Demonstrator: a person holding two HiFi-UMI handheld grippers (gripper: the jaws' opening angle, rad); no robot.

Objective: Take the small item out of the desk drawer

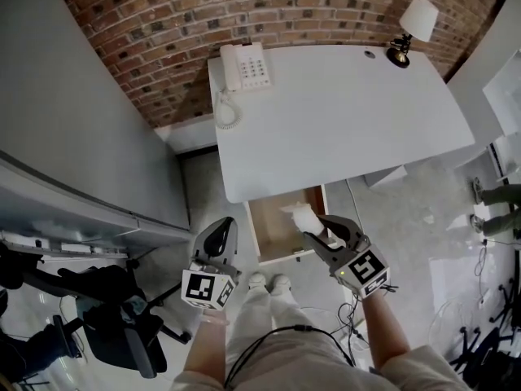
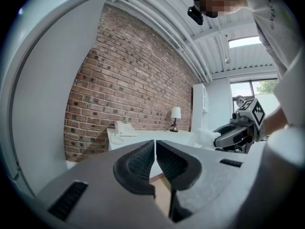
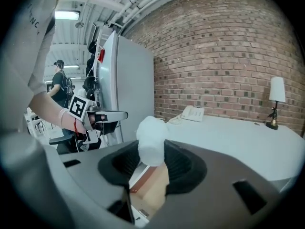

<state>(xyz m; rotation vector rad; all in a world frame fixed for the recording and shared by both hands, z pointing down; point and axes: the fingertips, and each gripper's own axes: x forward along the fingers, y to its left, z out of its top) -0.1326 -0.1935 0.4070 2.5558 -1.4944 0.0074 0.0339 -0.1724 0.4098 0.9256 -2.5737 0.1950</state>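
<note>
- Over the open wooden drawer (image 1: 273,235), at the white desk's (image 1: 342,112) six o'clock, a small soft white wad (image 1: 299,217) is gripped by the right gripper (image 1: 316,236).
- At its nine o'clock, the left gripper (image 1: 221,228) is clenched on nothing.

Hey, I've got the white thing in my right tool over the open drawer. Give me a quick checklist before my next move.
1. Grip on white item: ok, right tool presses it from both sides.
2. Item out of drawer: ok, left gripper view shows it near desk-top height.
3. Left tool empty: ok, jaws together on nothing.
4. Room on desk: ok, bare between phone and lamp.
5. Drawer emptied: cannot tell, right tool hides part.
</note>
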